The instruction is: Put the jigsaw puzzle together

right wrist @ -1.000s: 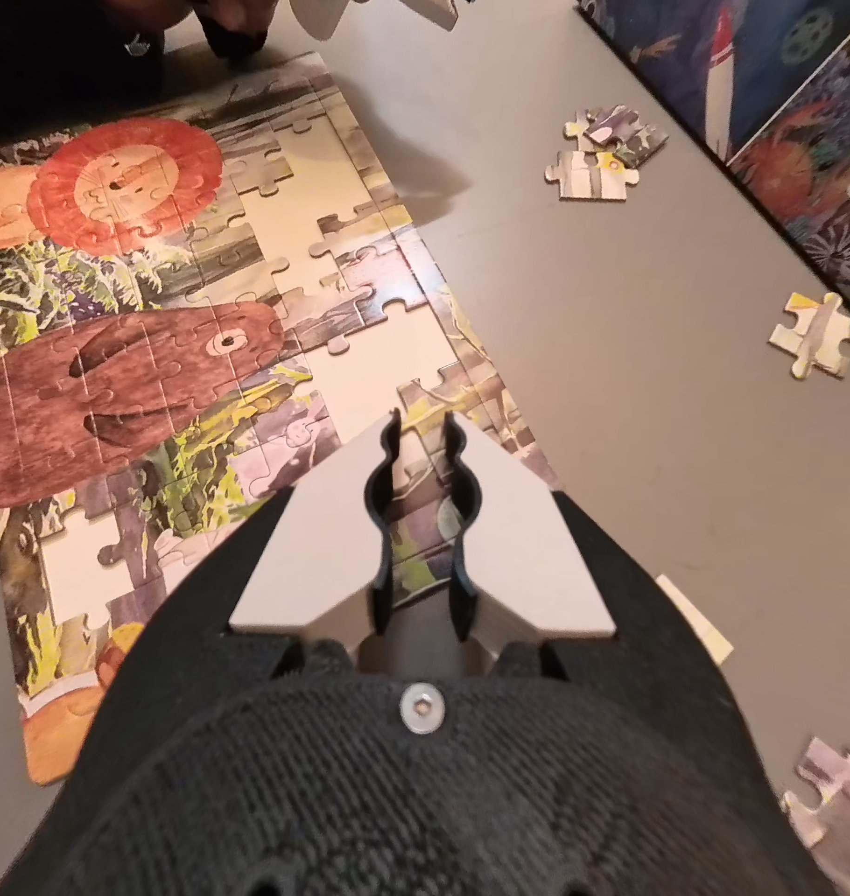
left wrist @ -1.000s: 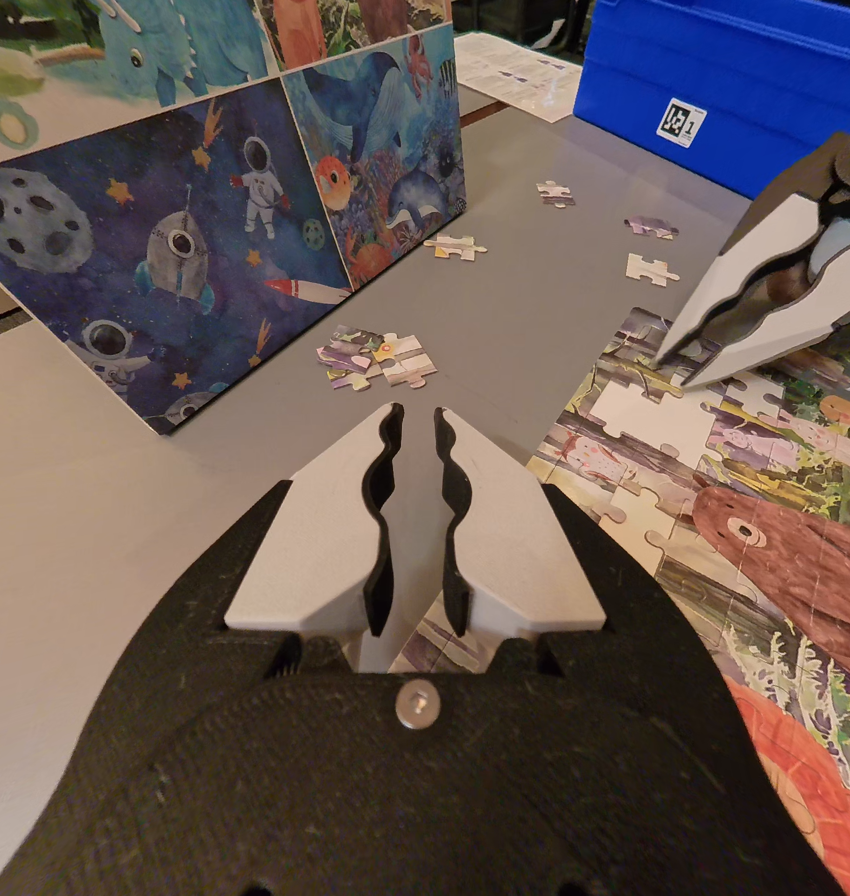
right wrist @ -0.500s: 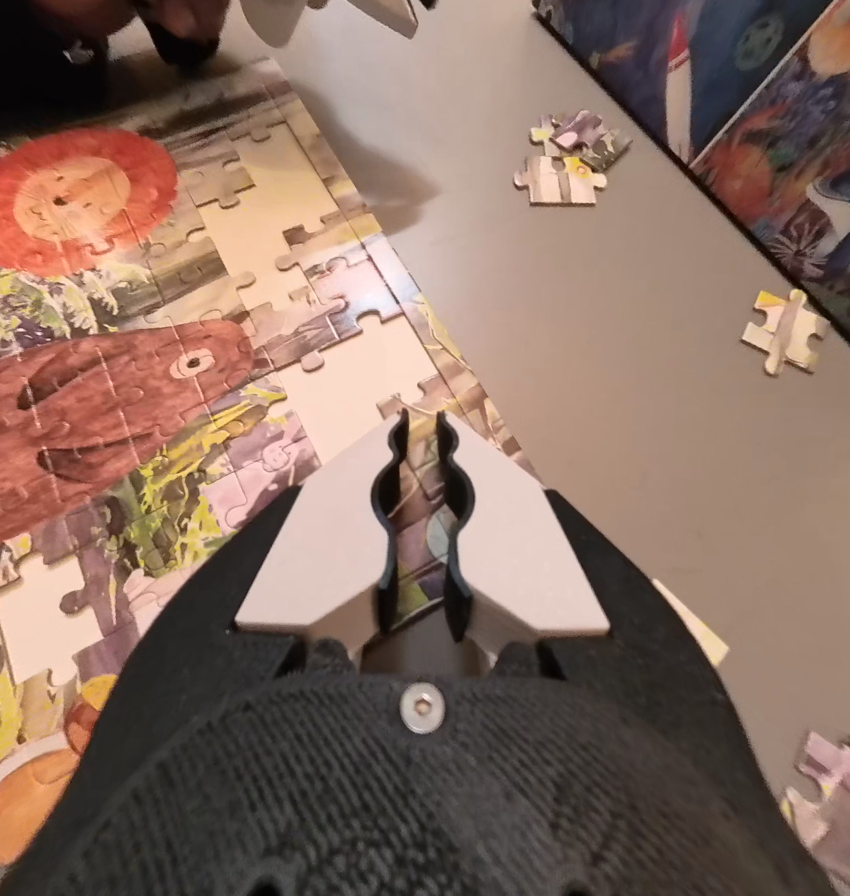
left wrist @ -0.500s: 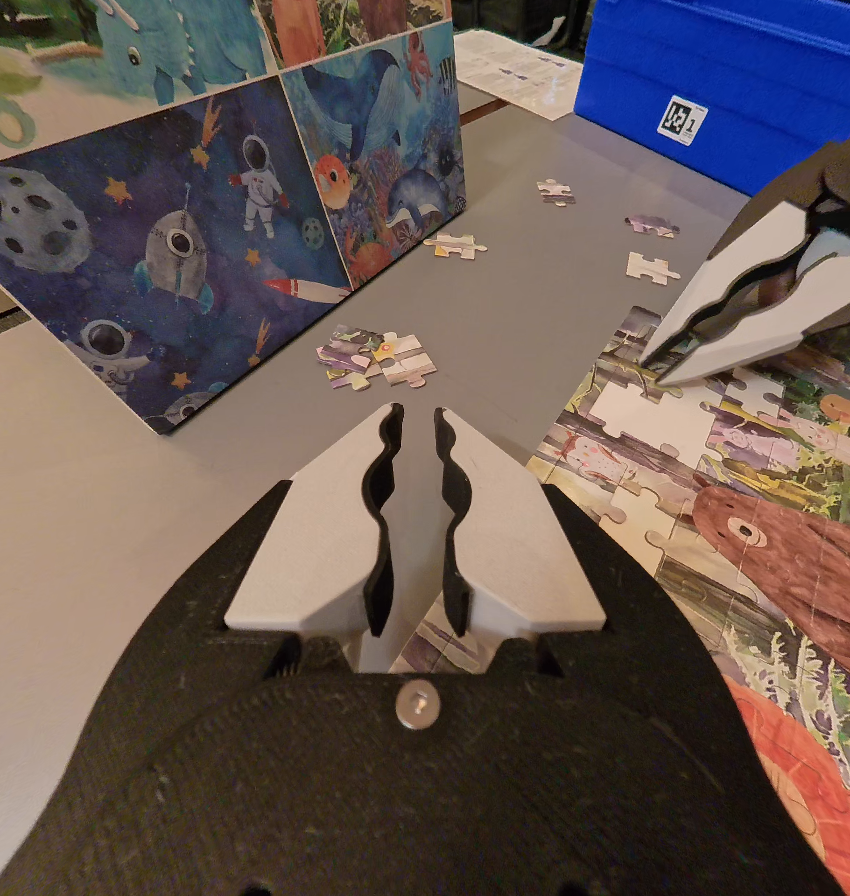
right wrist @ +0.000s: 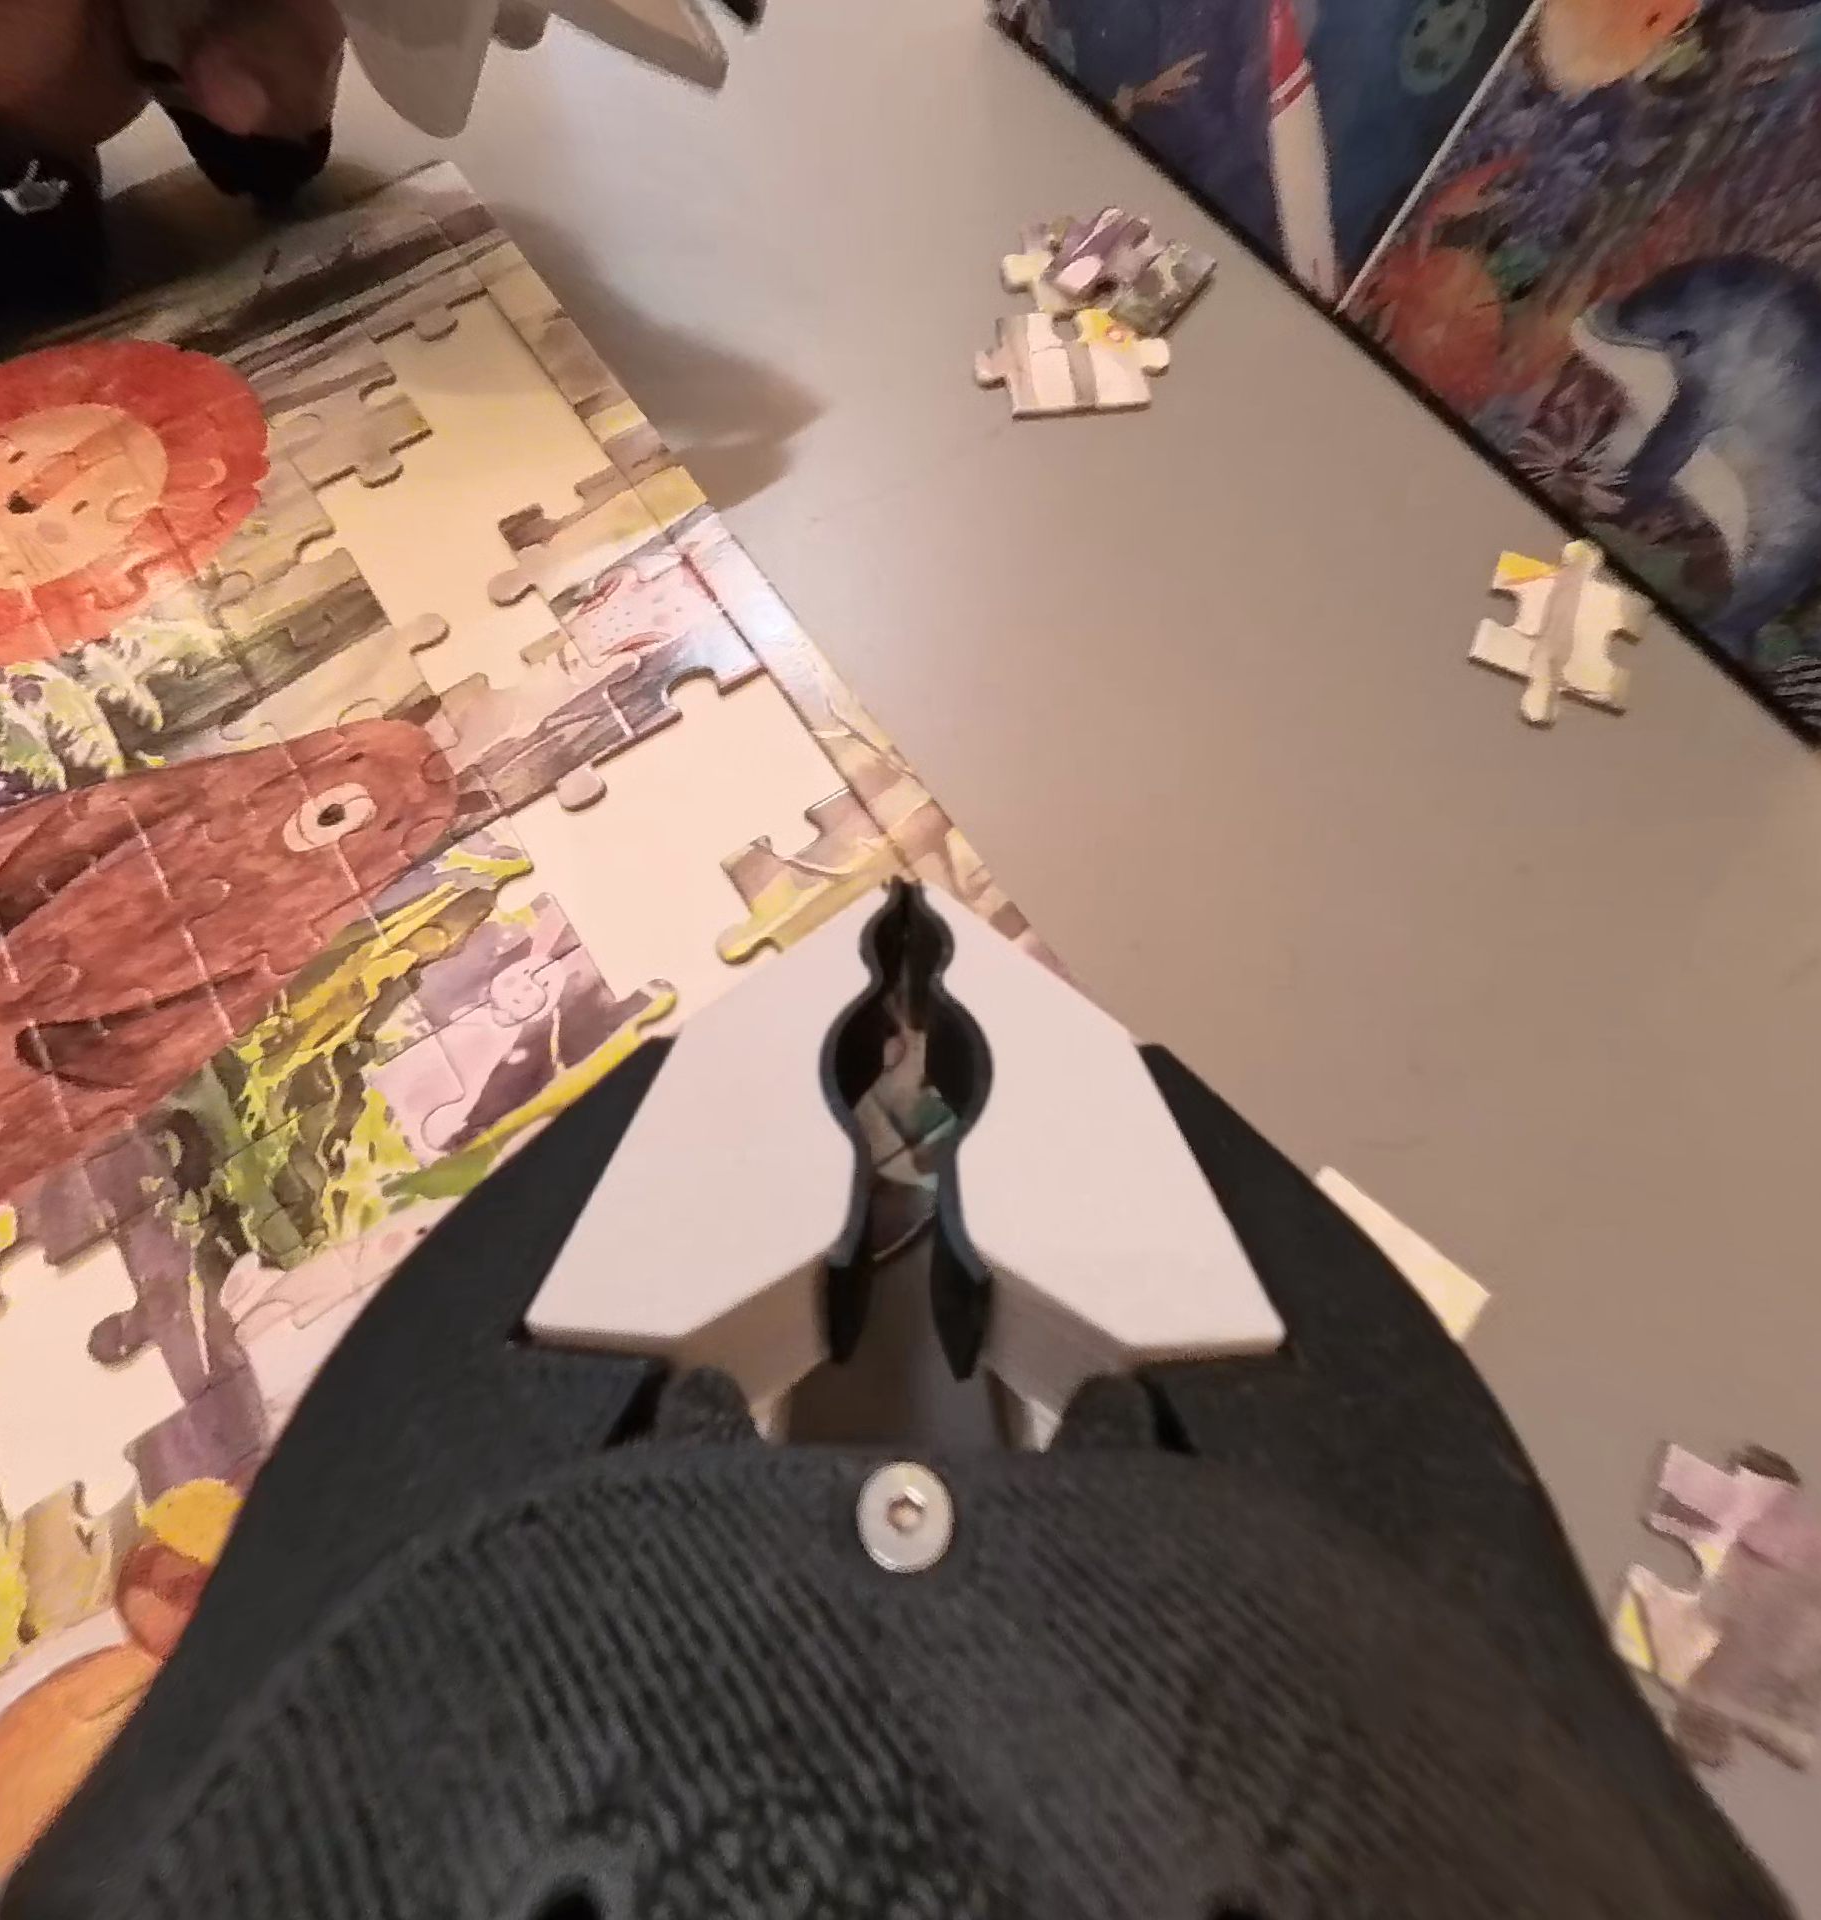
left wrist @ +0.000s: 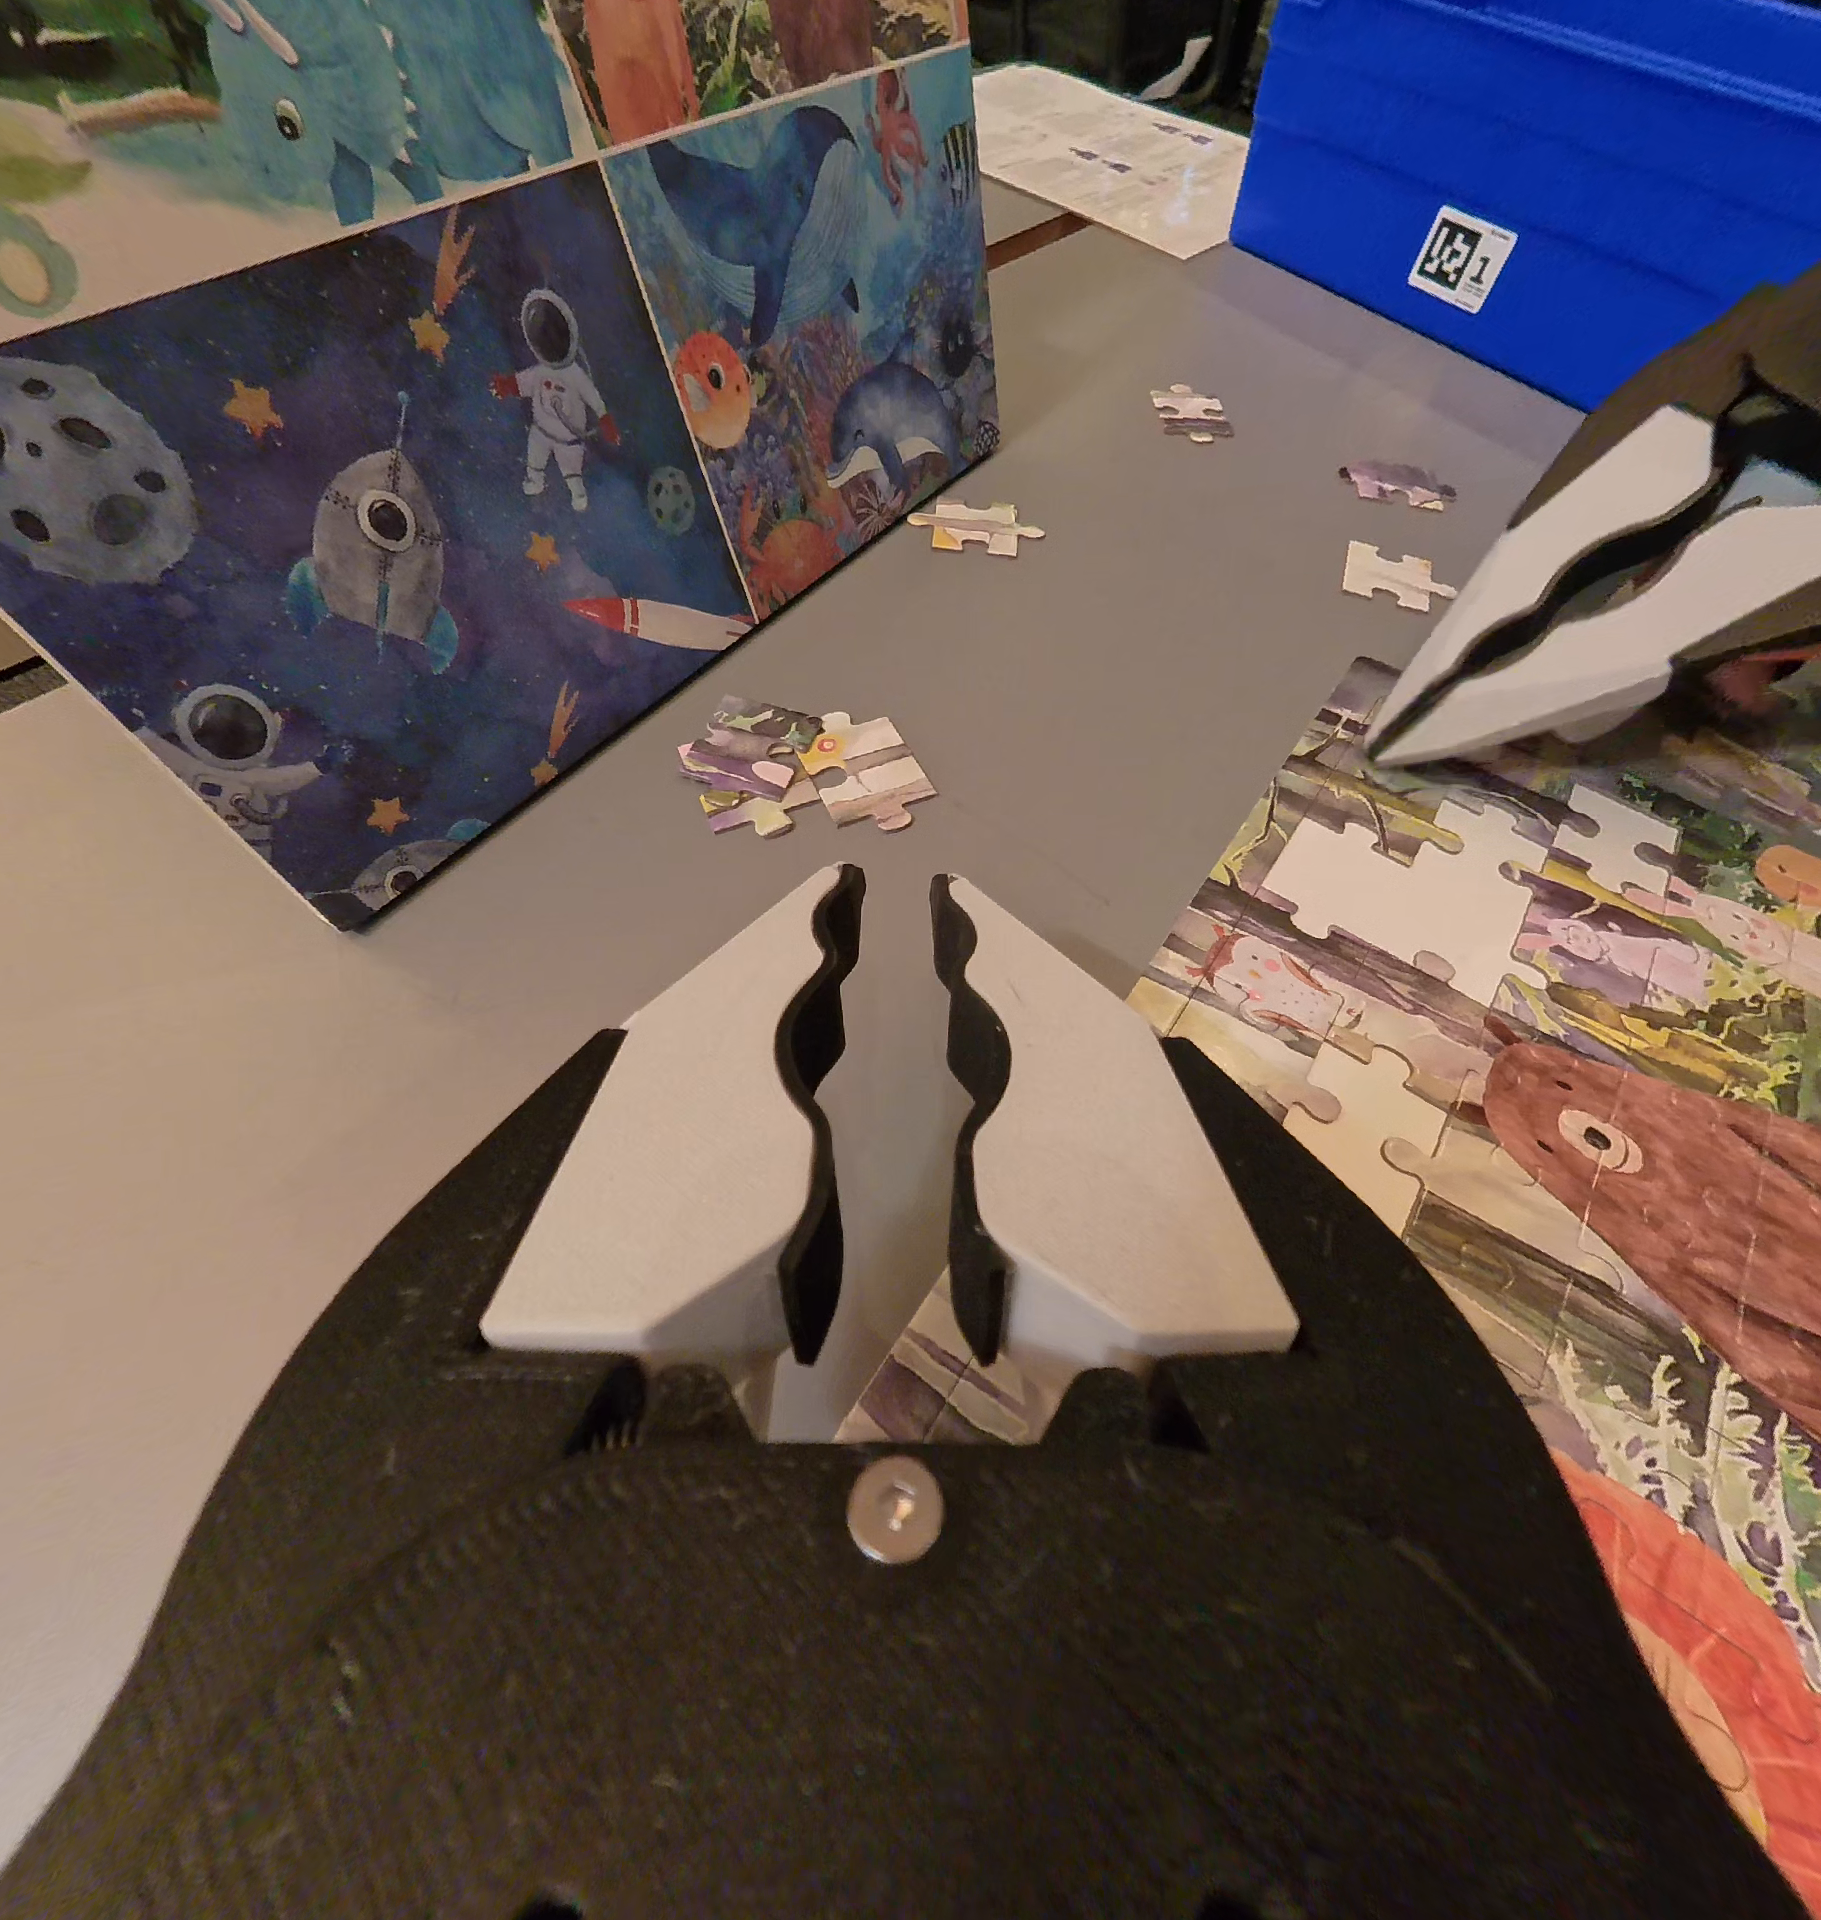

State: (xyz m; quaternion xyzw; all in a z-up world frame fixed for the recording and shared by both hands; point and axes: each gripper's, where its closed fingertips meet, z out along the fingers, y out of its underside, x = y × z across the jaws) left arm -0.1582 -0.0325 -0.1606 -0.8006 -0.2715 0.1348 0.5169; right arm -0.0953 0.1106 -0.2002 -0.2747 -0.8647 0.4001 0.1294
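The partly built jigsaw puzzle lies flat on the grey table and shows a brown bear and an orange lion, with several white gaps. It also shows in the right wrist view. My left gripper is open by a narrow gap and empty, low over the table by the puzzle's left edge. My right gripper is shut, its tips down on the puzzle's edge strip; I see no piece held. It also shows in the left wrist view at the puzzle's far corner.
A cluster of loose pieces lies ahead of the left gripper, and single pieces lie farther off. A picture-covered puzzle box stands on the left. A blue bin stands at the back right. Another piece lies right of my right gripper. One gripper's finger ends stand about 15 cm off the other's. It is some 12 cm from my right tips to the partly built jigsaw puzzle. It turns up in the right wrist view as well.
My right gripper has closed its jaws and moved down along the puzzle's edge. The left gripper has not moved.
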